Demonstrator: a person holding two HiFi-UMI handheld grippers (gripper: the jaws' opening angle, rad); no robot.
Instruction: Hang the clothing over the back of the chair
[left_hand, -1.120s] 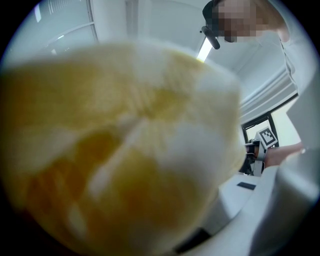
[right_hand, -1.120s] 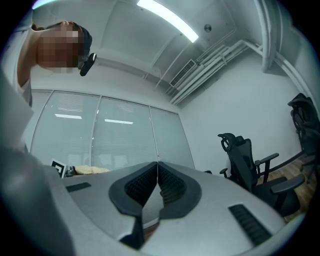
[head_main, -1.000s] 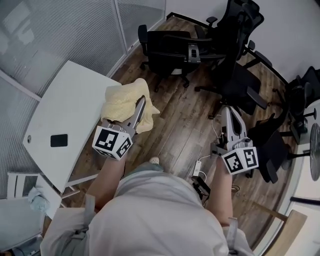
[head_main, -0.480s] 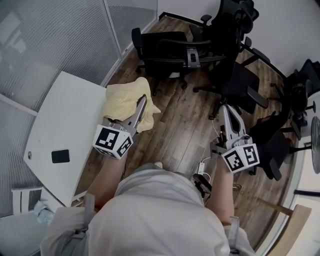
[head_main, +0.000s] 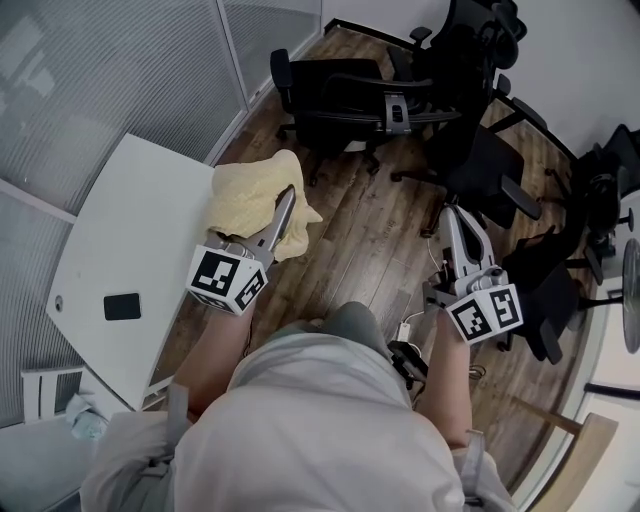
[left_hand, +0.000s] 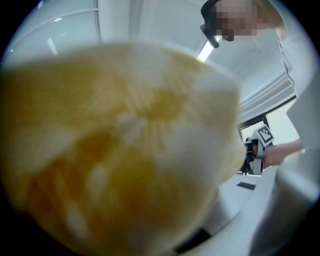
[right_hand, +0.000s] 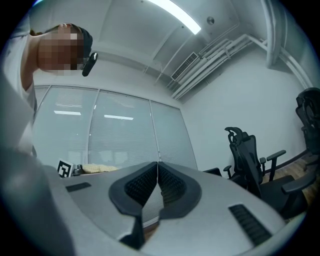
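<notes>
A pale yellow fluffy garment (head_main: 252, 204) hangs bunched in the air over the wood floor, beside the white table. My left gripper (head_main: 285, 196) is shut on it, jaws buried in the cloth. In the left gripper view the yellow garment (left_hand: 115, 150) fills nearly the whole picture and hides the jaws. My right gripper (head_main: 452, 215) is shut with nothing in it; its black pads (right_hand: 146, 184) meet at the tips. A black office chair (head_main: 340, 100) stands ahead of the garment, its back towards me.
A white table (head_main: 120, 240) with a black phone (head_main: 122, 306) lies at the left, along a glass wall. More black chairs (head_main: 480, 150) crowd the far right. Cables and a plug strip (head_main: 408, 330) lie on the floor near my feet.
Both grippers kept their hold and posture. The chairs and the table shifted slightly in the head view as the person moved across the floor; my knee now shows below the grippers.
</notes>
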